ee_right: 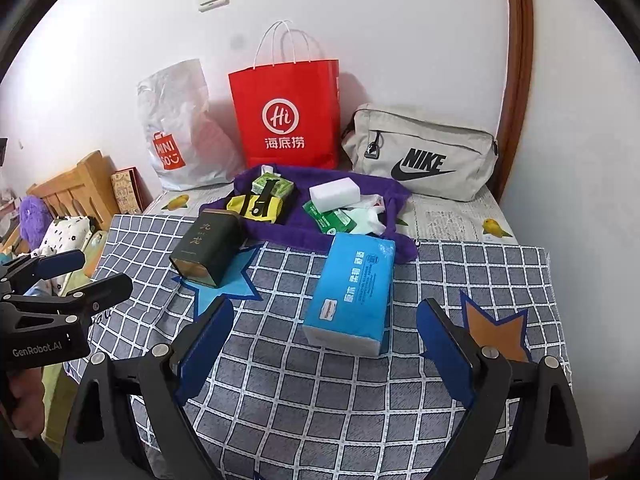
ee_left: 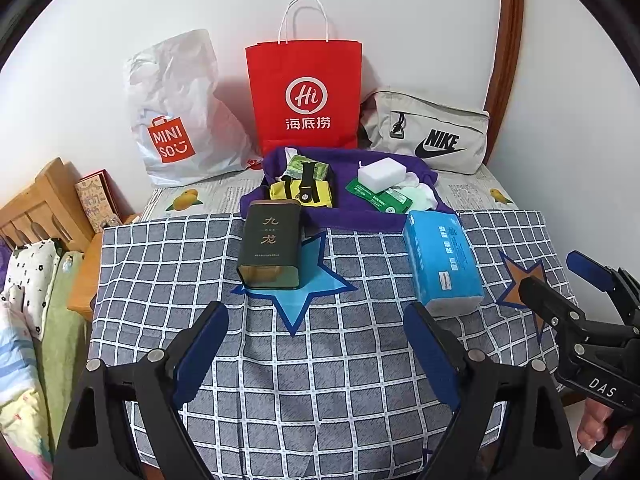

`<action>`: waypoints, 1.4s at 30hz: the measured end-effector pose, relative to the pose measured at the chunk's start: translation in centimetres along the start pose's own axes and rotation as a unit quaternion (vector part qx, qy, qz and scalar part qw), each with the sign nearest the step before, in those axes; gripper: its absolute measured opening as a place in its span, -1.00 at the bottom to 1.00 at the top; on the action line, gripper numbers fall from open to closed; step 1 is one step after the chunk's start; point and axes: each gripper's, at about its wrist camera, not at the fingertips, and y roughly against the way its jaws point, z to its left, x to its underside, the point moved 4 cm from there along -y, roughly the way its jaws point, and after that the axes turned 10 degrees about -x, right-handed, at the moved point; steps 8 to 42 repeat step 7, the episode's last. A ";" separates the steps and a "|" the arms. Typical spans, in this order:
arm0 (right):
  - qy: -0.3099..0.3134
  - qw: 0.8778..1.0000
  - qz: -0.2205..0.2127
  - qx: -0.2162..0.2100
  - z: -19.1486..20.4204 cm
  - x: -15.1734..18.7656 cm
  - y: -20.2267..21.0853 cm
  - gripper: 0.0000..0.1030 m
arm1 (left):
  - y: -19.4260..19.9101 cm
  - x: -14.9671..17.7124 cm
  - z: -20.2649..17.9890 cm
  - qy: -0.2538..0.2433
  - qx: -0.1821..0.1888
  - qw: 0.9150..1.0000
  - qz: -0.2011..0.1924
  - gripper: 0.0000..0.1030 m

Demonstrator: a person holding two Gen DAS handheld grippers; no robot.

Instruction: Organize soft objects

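A blue tissue pack [ee_right: 352, 292] lies on the checked cloth [ee_right: 320, 400], just ahead of my open right gripper [ee_right: 326, 308], whose pads do not touch it. In the left wrist view that pack [ee_left: 440, 264] is right of centre and the right gripper [ee_left: 548, 272] hovers beside it. My left gripper [ee_left: 316, 312] is open and empty, short of a dark green tin [ee_left: 272, 248] on a blue star. A purple cloth [ee_right: 288, 224] behind holds a white sponge [ee_right: 334, 190], green packets [ee_right: 328, 220] and a yellow packet [ee_right: 260, 206].
Against the wall stand a white plastic shopping bag [ee_left: 176, 116], a red paper bag [ee_left: 306, 96] and a grey sports bag [ee_left: 432, 132]. A wooden bed frame [ee_left: 44, 208] and bedding are to the left. A brown door frame [ee_right: 520, 80] is at the right.
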 end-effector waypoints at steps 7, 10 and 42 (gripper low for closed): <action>0.002 1.000 -0.002 0.001 0.2 0.6 0.4 0.78 | 0.5 0.2 -0.3 -0.005 0.001 1.000 -0.009 0.73; 0.002 1.000 -0.002 0.001 0.2 0.6 0.4 0.78 | 0.5 0.2 -0.3 -0.005 0.001 1.000 -0.009 0.73; 0.002 1.000 -0.002 0.001 0.2 0.6 0.4 0.78 | 0.5 0.2 -0.3 -0.005 0.001 1.000 -0.009 0.73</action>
